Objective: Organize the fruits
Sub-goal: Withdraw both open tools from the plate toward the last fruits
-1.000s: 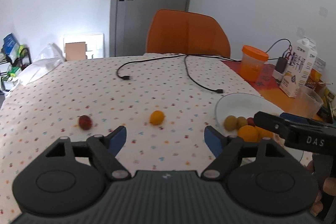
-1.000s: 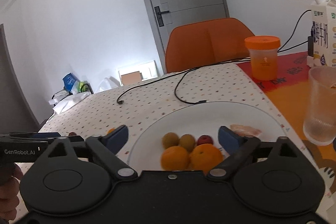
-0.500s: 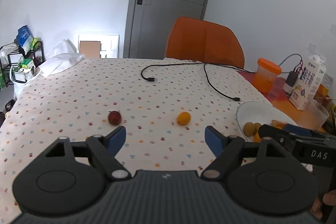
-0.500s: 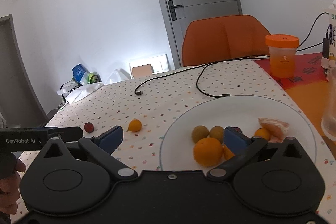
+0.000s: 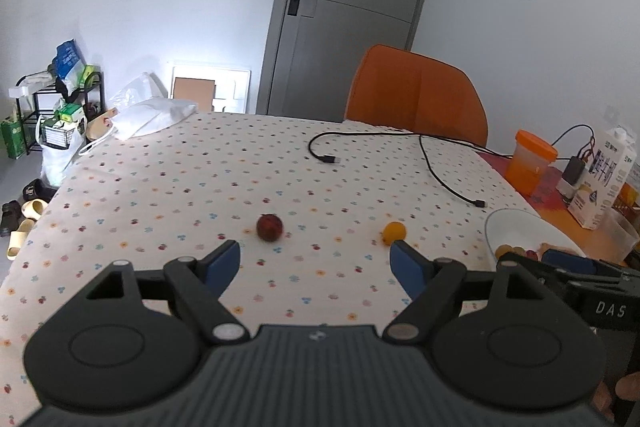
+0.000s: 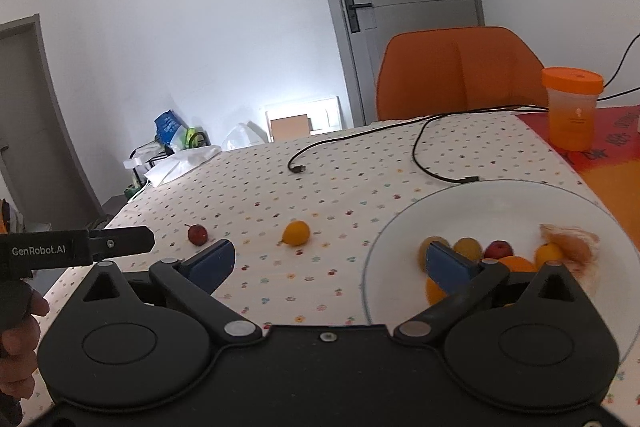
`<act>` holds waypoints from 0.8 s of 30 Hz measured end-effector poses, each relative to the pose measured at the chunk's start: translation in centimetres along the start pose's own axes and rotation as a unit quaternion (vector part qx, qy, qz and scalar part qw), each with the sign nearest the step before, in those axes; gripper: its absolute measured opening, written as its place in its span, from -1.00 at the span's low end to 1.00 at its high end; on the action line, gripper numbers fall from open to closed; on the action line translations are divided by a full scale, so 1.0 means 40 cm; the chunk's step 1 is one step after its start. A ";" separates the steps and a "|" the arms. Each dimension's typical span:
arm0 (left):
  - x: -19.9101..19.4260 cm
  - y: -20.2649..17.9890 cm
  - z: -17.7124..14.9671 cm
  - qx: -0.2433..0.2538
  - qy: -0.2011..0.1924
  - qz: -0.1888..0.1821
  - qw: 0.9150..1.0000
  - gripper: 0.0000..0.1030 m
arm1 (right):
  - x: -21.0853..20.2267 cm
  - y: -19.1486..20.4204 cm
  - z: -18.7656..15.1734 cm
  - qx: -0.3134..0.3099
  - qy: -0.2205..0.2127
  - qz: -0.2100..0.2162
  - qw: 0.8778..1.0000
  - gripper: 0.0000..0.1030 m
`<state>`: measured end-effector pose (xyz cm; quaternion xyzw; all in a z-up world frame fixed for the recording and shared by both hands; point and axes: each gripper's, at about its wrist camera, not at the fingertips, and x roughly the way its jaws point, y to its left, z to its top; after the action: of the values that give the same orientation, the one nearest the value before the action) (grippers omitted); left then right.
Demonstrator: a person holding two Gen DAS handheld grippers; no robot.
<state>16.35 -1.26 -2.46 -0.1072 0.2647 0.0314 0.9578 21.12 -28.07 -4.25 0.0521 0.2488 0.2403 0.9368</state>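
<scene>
While the little red fruit (image 5: pixel 269 226) sits alone on the dotted cloth, the left tongs (image 5: pixel 315 263) hang over the counter (image 5: pixel 160 195) just short of it. The red fruit is a bit ahead of the left blue tip, closer to that tip than to the other. The small orange fruit (image 5: pixel 393 231) lies just past the right blue tip of the same tongs. The two fruits are well apart from each other. The left tongs stand apart, and nothing is between the tips.

The right tongs (image 6: pixel 326 261) are spread wide too, with nothing held. Their right blue tip hangs over the white plate (image 6: pixel 500 197), in front of the fruit there. Their left blue tip is over the cloth, near the red fruit. The orange fruit lies ahead of them, between the two tips but farther out.

On the plate is a small heap of fruit (image 6: pixel 480 253): two brownish-green ones, a red one, some orange ones, and a piece of peel (image 6: pixel 572 243) at the far side. The heap is partly hidden by the blue tip.

Farther out, beyond both tongs, a black cable (image 5: pixel 440 163) curls across the cloth. To the right of the plate stands an orange cup with a lid (image 6: pixel 572 107), and past that a milk carton (image 5: pixel 604 179). An orange chair (image 5: pixel 416 95) stands at the far side of the counter, with a grey door (image 5: pixel 352 7) behind it. A hand (image 6: pixel 16 323) shows at the left edge of the right tongs' view, gripping the left tool.
</scene>
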 end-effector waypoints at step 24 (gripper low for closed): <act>0.094 0.062 0.049 -0.011 0.015 0.022 1.000 0.56 | 0.151 0.069 0.039 -0.023 0.047 0.034 0.998 0.81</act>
<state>20.27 1.61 -3.22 -0.1120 0.2812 0.0537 0.9516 25.32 -22.71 -4.95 0.0276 0.2852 0.2798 0.9163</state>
